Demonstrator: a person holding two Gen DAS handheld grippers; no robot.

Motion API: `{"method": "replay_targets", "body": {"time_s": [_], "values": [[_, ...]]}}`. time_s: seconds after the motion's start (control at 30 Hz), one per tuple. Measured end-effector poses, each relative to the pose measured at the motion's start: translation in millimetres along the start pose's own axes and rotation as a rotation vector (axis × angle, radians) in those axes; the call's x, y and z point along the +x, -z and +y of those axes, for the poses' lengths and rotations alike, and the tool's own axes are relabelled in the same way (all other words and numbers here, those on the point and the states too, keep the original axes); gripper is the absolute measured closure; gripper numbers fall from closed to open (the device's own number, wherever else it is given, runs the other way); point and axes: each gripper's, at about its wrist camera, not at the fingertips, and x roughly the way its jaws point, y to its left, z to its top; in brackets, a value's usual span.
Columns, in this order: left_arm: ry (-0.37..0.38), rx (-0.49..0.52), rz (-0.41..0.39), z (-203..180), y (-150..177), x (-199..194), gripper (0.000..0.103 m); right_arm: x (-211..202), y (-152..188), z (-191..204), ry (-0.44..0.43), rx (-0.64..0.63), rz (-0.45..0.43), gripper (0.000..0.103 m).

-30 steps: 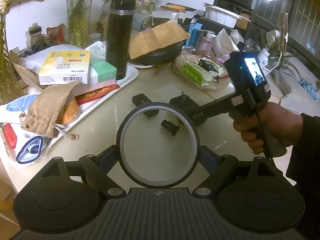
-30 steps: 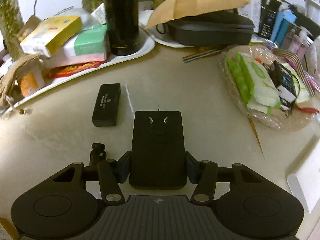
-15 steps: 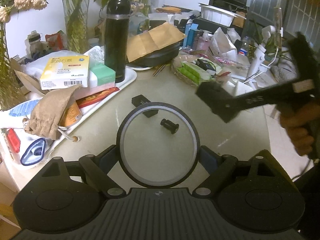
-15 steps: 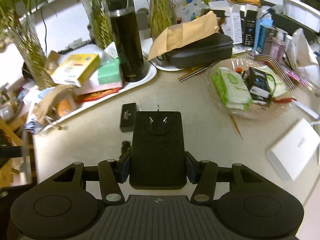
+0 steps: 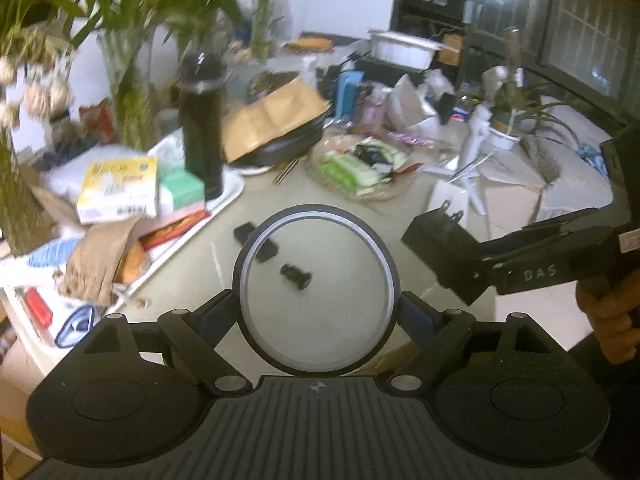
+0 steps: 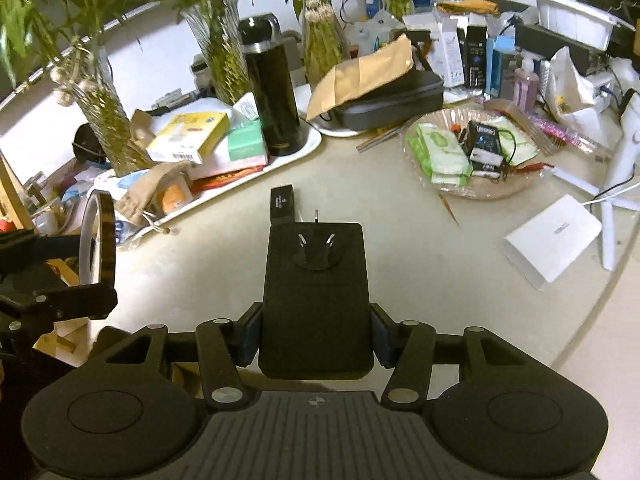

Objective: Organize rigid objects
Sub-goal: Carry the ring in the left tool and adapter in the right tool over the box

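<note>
Lens filter [image 5: 316, 290] sits clamped wide in the left gripper [image 5: 316, 316]; right gripper [image 6: 316, 340] squeezes the black charger [image 6: 316, 296], both aloft.

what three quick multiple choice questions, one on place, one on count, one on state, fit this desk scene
1. Where does the tall black flask stand?
A. on the white tray
B. in the clear plastic dish
C. on the white box

2. How many metal prongs show on the black power adapter?
A. one
B. three
C. five

3. What is the left gripper doing?
A. open, holding nothing
B. gripping a round black-rimmed lens
C. gripping a pen

Key: 1 A, its base sits on the tray by the boxes; 2 B, two angled, one straight; 3 B, the jaws press the ring's sides.
</note>
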Motion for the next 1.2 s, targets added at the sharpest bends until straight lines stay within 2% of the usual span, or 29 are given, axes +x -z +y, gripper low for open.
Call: {"method": "replay_targets", "body": {"time_s": [0.23,0.43,0.83,1.2], "values": [[0.002,0.039,-0.037,-16.7,-11.8,-25.4,0.016,-33.9,6.1,9.6,0.004,-0.042,-0.025,0.046],[-0.010,0.045,-0.031,-17.8,-9.8,-39.1,0.016,-50.2,18.7,16.7,-0.002,-0.066,-0.032,0.046],[-0.045,0.054,0.040,-11.2,18.4,-49.5,0.016,-62.5,42.8,17.6,-0.012,-0.057,-0.031,0.046],[0.000,0.063,0.118,-11.2,45.3,-41.0,0.016,-67.3,56.1,21.2,-0.025,-0.058,-0.020,0.046]]}}
